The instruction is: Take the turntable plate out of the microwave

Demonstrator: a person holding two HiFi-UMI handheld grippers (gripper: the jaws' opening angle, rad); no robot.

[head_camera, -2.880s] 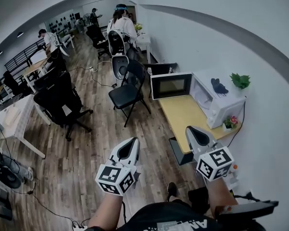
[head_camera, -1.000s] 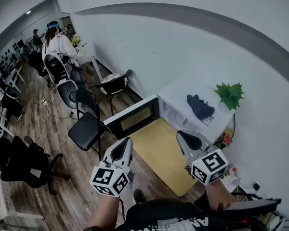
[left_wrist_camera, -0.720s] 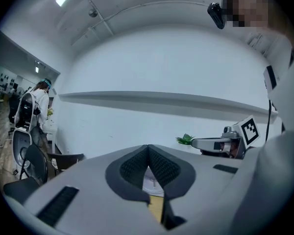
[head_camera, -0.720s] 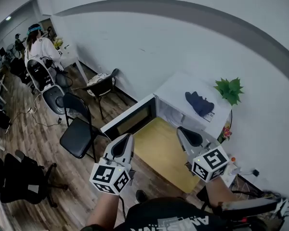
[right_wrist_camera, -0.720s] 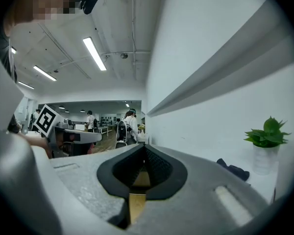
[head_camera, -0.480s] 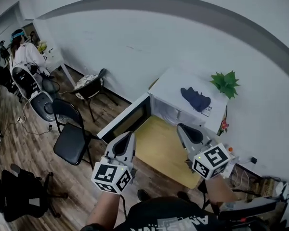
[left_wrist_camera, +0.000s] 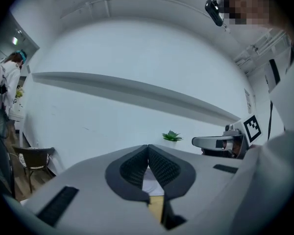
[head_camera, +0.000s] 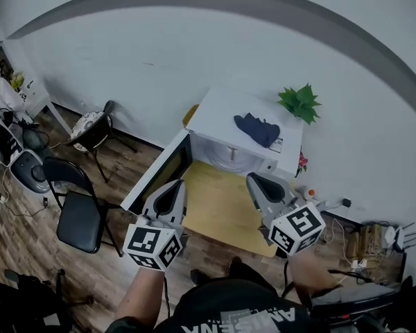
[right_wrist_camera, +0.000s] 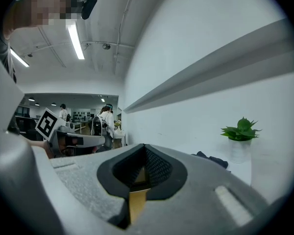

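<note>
A white microwave (head_camera: 246,144) stands at the back of a yellow wooden table (head_camera: 225,210), its door (head_camera: 154,174) swung open to the left. The cavity (head_camera: 230,160) looks pale inside, and I cannot make out the turntable plate in it. My left gripper (head_camera: 176,184) hangs shut in front of the open door, over the table's left edge. My right gripper (head_camera: 254,180) is shut too, over the table before the microwave's right part. Both are empty. In the left gripper view the pads (left_wrist_camera: 137,165) meet; so do the pads (right_wrist_camera: 154,166) in the right gripper view.
A dark cloth (head_camera: 258,129) and a potted green plant (head_camera: 299,103) sit on the microwave's top. Black chairs (head_camera: 75,217) stand on the wood floor at the left. Cables and plugs (head_camera: 364,245) lie by the wall at the right. A white wall is close behind.
The view has swung round so the microwave and table now lie straight ahead and closer. Both grippers have come over the table's near part, staying shut.
</note>
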